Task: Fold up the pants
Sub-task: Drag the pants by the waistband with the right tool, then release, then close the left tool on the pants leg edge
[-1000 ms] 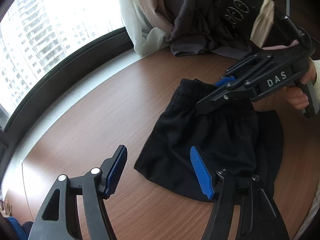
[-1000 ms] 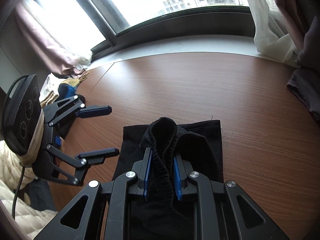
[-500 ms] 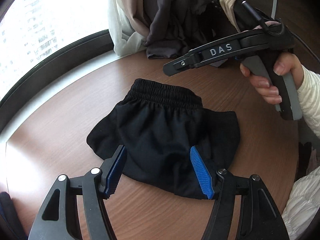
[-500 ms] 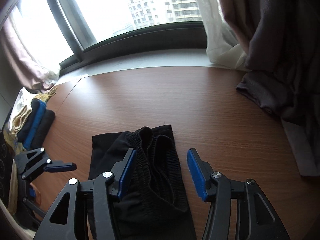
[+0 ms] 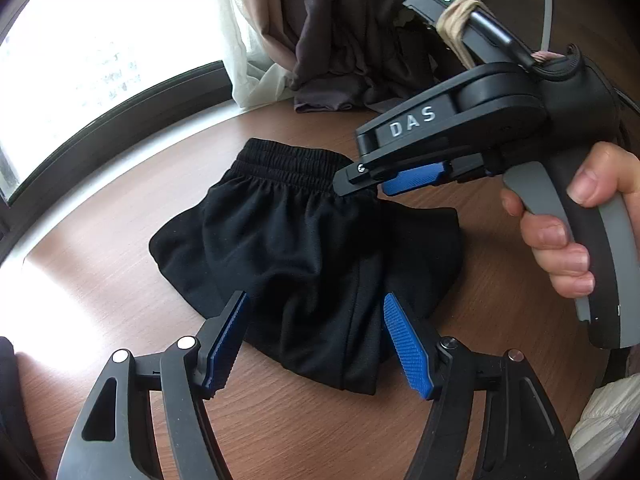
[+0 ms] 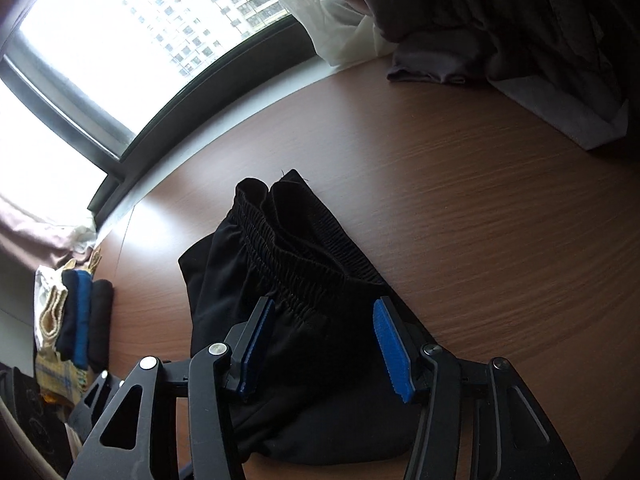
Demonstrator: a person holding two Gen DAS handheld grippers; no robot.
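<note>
Black shorts [image 5: 304,240] lie folded in half on the brown wooden table [image 5: 120,216], elastic waistband at the far end. They also show in the right wrist view [image 6: 304,280]. My left gripper [image 5: 316,344] is open and empty, its blue pads [image 5: 404,344] straddling the leg hems just above the cloth. My right gripper [image 6: 324,340] is open and empty, hovering over the waistband end; in the left wrist view its body [image 5: 460,136] hangs above the waistband's right corner.
A pile of grey and pink clothes with a white curtain [image 5: 320,40] lies at the table's far edge by the window. A stack of folded clothes [image 6: 76,312] sits at the left. A white quilted sleeve [image 5: 604,428] is at the lower right.
My right gripper let go of the waistband, opened and lifted off it. The shorts now lie flat. My left gripper moved in over the leg hems, still open.
</note>
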